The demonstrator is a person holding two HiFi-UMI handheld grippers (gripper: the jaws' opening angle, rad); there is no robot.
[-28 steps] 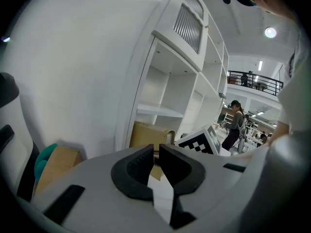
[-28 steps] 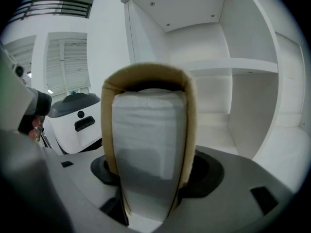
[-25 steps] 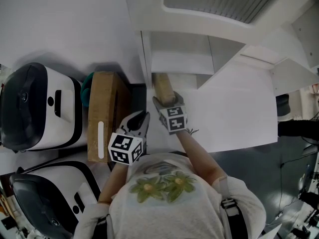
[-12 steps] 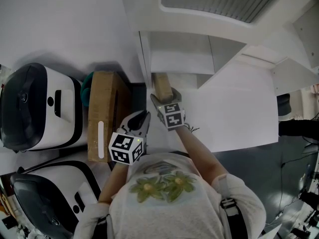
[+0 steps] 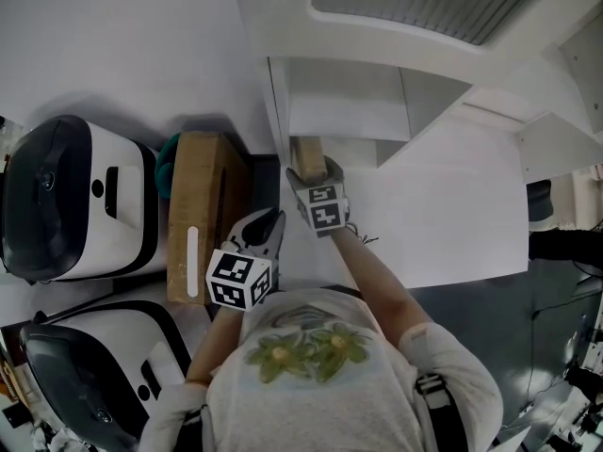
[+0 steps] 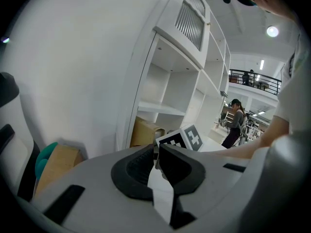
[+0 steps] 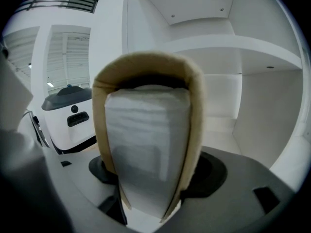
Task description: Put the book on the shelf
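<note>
The book (image 5: pixel 306 156), thick with tan covers, pokes into the lowest bay of the white shelf (image 5: pixel 344 119) beside its left wall. My right gripper (image 5: pixel 316 170) is at its near end. In the right gripper view the book (image 7: pixel 150 144) stands between the jaws with its white page edge facing me, and both covers touch the pads. The right gripper (image 7: pixel 150 181) has its jaws set wide and still easing apart. My left gripper (image 5: pixel 271 219) hangs back near the person's chest, shut and empty (image 6: pixel 156 155). From there the book (image 6: pixel 146 132) and the right gripper's marker cube show ahead.
A tall cardboard box (image 5: pixel 198 215) stands left of the shelf, with a teal object (image 5: pixel 168 149) behind it. Two white-and-black machines (image 5: pixel 66 201) (image 5: pixel 85 365) fill the left side. A white ledge (image 5: pixel 443 205) spreads right. People (image 6: pixel 234 120) stand far off.
My right gripper has pushed forward toward the shelf, and the book has slid deeper into the bay. The left gripper has stayed put.
</note>
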